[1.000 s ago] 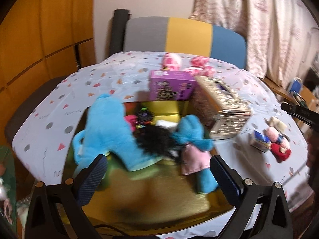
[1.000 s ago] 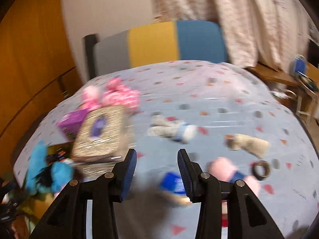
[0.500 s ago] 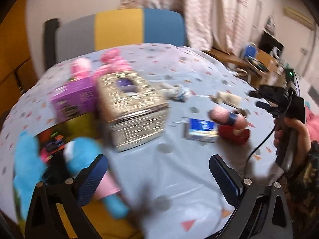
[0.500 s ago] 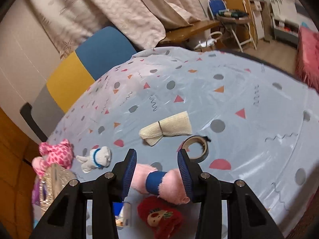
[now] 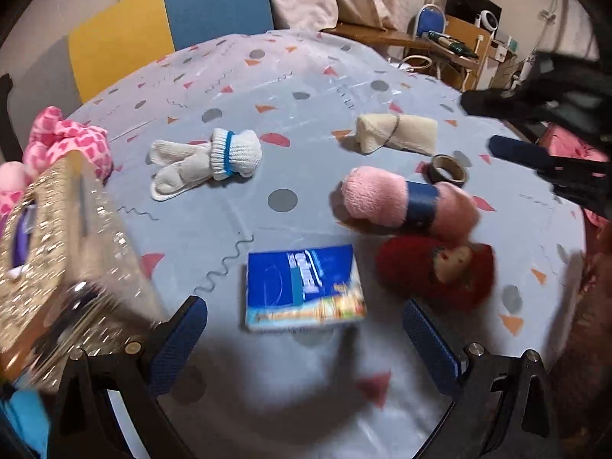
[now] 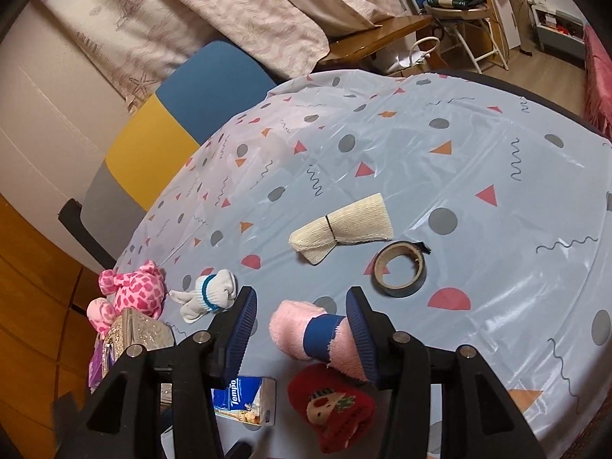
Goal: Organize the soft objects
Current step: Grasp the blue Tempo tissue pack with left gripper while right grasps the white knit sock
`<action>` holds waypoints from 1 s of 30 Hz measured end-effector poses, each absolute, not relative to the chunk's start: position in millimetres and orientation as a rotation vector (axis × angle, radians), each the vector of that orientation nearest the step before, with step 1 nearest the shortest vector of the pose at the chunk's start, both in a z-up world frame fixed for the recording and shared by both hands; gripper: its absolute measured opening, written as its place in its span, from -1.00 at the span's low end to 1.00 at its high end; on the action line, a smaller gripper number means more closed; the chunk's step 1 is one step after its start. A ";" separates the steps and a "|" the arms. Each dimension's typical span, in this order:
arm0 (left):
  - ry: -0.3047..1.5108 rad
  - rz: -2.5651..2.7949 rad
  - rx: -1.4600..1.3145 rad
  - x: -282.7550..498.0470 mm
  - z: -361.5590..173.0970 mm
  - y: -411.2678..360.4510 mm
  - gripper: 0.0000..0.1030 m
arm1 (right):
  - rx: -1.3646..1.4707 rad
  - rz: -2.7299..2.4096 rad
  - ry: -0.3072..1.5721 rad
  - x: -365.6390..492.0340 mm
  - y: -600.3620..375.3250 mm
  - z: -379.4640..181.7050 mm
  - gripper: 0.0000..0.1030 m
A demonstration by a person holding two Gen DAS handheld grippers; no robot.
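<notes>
Soft items lie on the patterned tablecloth (image 5: 306,76). A pink roll with a blue band (image 5: 405,201) (image 6: 317,338) lies beside a red plush item (image 5: 440,271) (image 6: 336,405). White socks with a blue band (image 5: 214,158) (image 6: 208,294) and a cream bundle (image 5: 397,135) (image 6: 344,231) lie farther back. A pink spotted plush (image 5: 69,141) (image 6: 134,292) sits at the left. My left gripper (image 5: 306,340) is open and empty above a blue tissue pack (image 5: 302,287) (image 6: 244,401). My right gripper (image 6: 302,329) is open, its jaws either side of the pink roll.
A glittery gold tissue box (image 5: 65,267) (image 6: 137,336) stands at the left with a purple box (image 6: 99,363) behind it. A tape roll (image 5: 447,170) (image 6: 399,269) lies near the cream bundle. A grey, yellow and blue chair (image 5: 153,30) (image 6: 172,130) stands behind the table.
My left gripper has swung right, from the gold tray of blue plush toys to the tissue pack. My right gripper has swung right and moved down over the pink roll.
</notes>
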State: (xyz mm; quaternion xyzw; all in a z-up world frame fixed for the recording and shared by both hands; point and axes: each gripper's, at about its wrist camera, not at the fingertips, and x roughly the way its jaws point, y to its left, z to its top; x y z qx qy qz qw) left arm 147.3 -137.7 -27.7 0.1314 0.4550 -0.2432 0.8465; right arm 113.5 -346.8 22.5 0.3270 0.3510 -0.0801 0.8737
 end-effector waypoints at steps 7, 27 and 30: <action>0.979 -0.460 0.311 172.1 -60.8 -158.2 0.43 | 0.688 -0.146 0.741 115.9 -345.4 21.1 -0.05; 0.837 -0.354 0.178 69.0 -79.6 -77.0 0.44 | 0.463 0.047 0.900 141.8 -287.7 10.4 -0.04; 0.835 -0.370 0.172 72.0 -79.2 -73.1 0.44 | 0.294 0.141 0.926 155.0 -253.4 14.6 0.07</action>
